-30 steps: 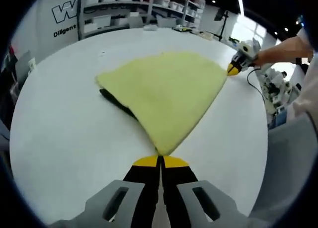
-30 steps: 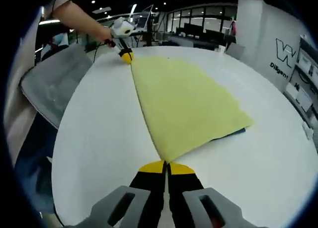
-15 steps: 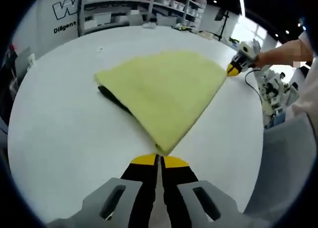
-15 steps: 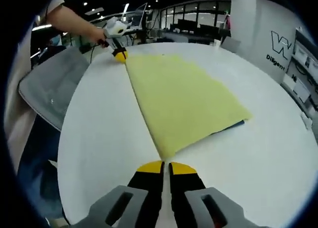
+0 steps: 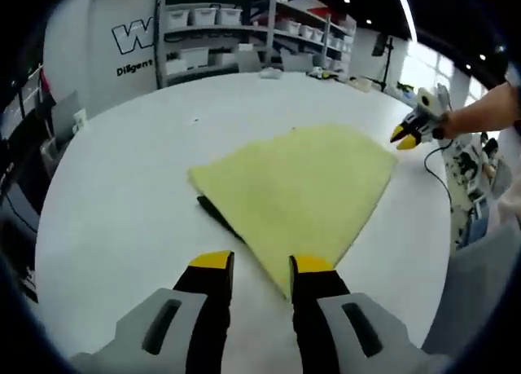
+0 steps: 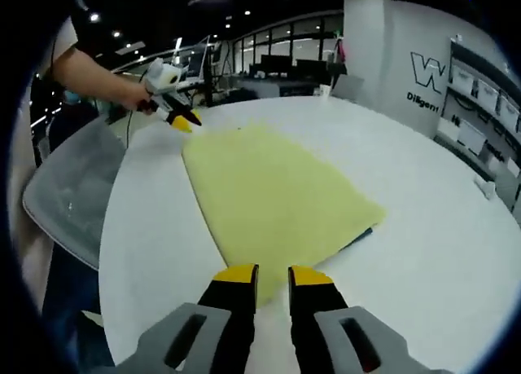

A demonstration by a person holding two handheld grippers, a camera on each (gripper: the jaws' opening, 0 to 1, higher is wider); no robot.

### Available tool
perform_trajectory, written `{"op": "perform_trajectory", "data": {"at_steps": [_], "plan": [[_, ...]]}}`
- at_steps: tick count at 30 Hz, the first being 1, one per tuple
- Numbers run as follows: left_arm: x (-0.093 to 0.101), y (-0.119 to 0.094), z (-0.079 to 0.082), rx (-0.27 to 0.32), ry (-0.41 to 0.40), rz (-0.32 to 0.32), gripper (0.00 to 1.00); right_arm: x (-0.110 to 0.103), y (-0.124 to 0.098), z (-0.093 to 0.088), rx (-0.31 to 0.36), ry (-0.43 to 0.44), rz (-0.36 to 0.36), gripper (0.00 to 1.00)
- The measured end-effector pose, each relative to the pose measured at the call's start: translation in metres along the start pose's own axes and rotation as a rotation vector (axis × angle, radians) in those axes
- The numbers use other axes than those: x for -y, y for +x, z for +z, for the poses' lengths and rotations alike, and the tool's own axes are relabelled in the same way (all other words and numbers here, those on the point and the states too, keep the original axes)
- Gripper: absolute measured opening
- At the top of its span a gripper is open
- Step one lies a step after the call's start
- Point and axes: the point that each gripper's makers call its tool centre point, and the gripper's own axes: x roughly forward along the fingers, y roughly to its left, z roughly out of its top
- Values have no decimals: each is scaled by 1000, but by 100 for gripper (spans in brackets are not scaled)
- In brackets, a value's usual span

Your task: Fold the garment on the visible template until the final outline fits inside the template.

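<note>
We see the yellow garment (image 5: 301,187) flat at centre frame on the white table (image 5: 114,178), both grippers (image 5: 262,266) (image 6: 272,272) parted and empty; it looks soft, light and floppy, best pinched at corners.

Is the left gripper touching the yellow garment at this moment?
Cannot tell. In the left gripper view the left gripper is open, and the yellow garment has its corner lying between the jaws; whether either jaw touches the cloth is unclear.
</note>
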Motion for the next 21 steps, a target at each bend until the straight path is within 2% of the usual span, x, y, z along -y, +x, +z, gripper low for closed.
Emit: {"op": "perform_trajectory", "data": {"at_steps": [4, 8, 11, 14, 21], "plan": [[10, 21, 12, 25, -3, -3, 38, 2, 17, 11, 24, 18, -21, 13], [22, 43, 21, 38, 1, -8, 46, 0, 39, 21, 40, 19, -34, 21], [30, 58, 26, 40, 18, -11, 53, -2, 55, 27, 43, 9, -37, 25], [42, 70, 31, 41, 47, -33, 55, -6, 69, 32, 42, -5, -32, 29], [58, 87, 24, 12, 113, -44, 71, -22, 91, 37, 38, -56, 8, 40]]}}
